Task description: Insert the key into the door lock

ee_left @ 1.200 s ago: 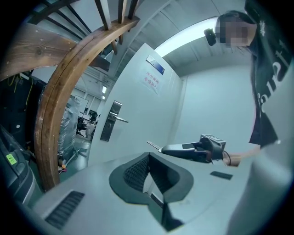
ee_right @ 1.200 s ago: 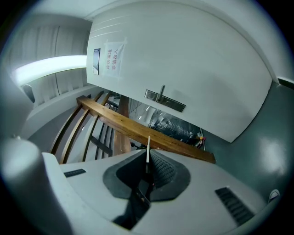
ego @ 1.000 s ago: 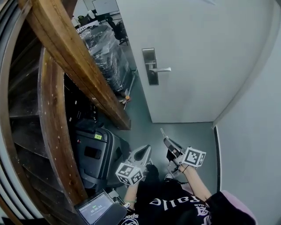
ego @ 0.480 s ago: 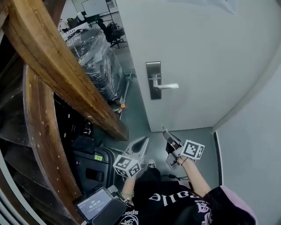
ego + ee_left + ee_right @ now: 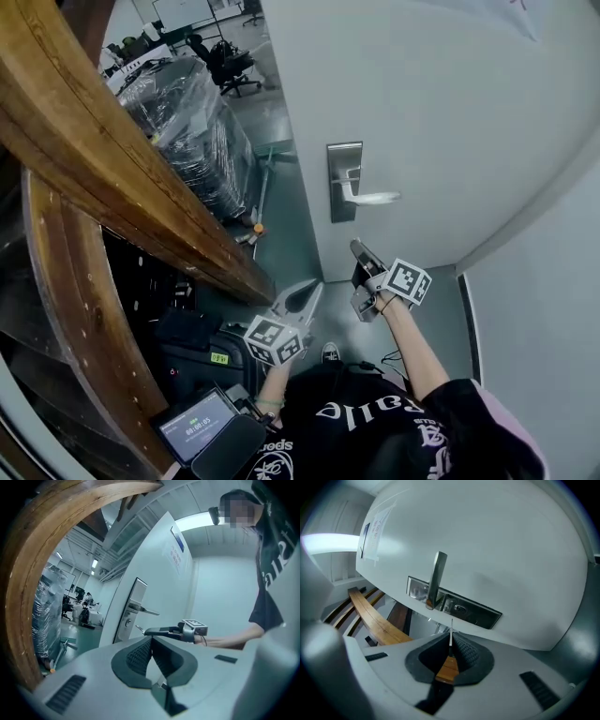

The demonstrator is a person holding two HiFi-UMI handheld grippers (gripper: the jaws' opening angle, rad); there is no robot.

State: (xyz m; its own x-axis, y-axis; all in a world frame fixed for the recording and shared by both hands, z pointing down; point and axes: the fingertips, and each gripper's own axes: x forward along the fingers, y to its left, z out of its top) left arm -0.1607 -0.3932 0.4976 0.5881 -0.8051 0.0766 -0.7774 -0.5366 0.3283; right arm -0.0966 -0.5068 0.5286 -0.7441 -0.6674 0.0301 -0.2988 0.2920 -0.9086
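Count: one door (image 5: 441, 112), one lock plate (image 5: 343, 183) with one lever handle (image 5: 375, 198), one key, two grippers.

My left gripper (image 5: 304, 296): jaws closed together, nothing between them; held low, well apart from the door.

My right gripper (image 5: 361, 251): jaws clamped on the key (image 5: 450, 634), blade sticking out forward. Tip is near the plate's keyhole (image 5: 460, 608), not in it.

Letters "alle" on the black shirt (image 5: 398, 448)
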